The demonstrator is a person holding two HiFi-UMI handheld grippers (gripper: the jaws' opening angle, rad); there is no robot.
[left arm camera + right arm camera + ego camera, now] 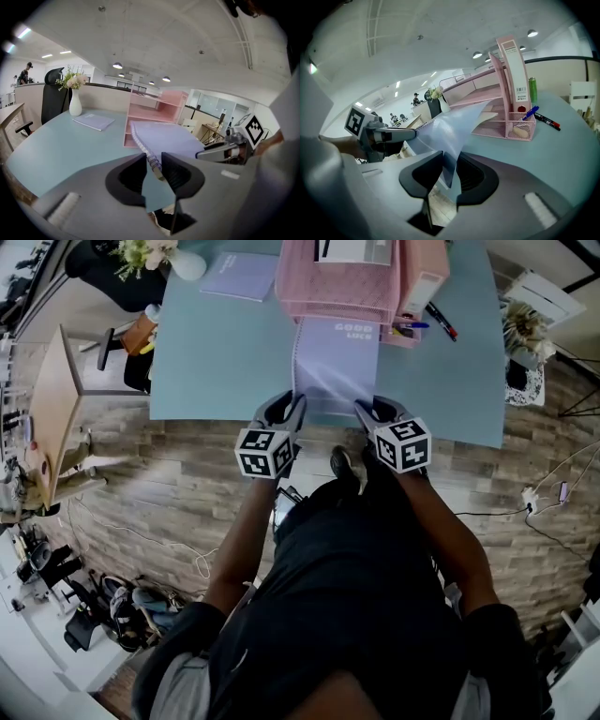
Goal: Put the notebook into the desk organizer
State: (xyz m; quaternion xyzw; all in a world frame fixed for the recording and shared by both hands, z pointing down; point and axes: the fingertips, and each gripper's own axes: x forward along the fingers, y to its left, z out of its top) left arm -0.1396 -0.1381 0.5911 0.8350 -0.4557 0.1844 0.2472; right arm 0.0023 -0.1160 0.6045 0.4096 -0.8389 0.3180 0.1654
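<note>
A lavender spiral notebook (336,362) hangs just above the blue table, and I hold it by its two near corners. My left gripper (292,411) is shut on the spiral-bound corner (154,165). My right gripper (366,412) is shut on the other near corner, where the cover (451,136) passes between its jaws. The notebook's far edge sits at the open front of the pink mesh desk organizer (342,282), whose stacked trays (152,110) face me. From each gripper view the opposite gripper shows across the notebook: the right gripper (220,150) and the left gripper (389,136).
A second lavender notebook (239,276) lies at the table's far left beside a white vase of flowers (75,103). Pens (441,322) lie right of the organizer, and a blue pen (529,113) rests in its side basket. The table's near edge (216,416) runs just under my grippers.
</note>
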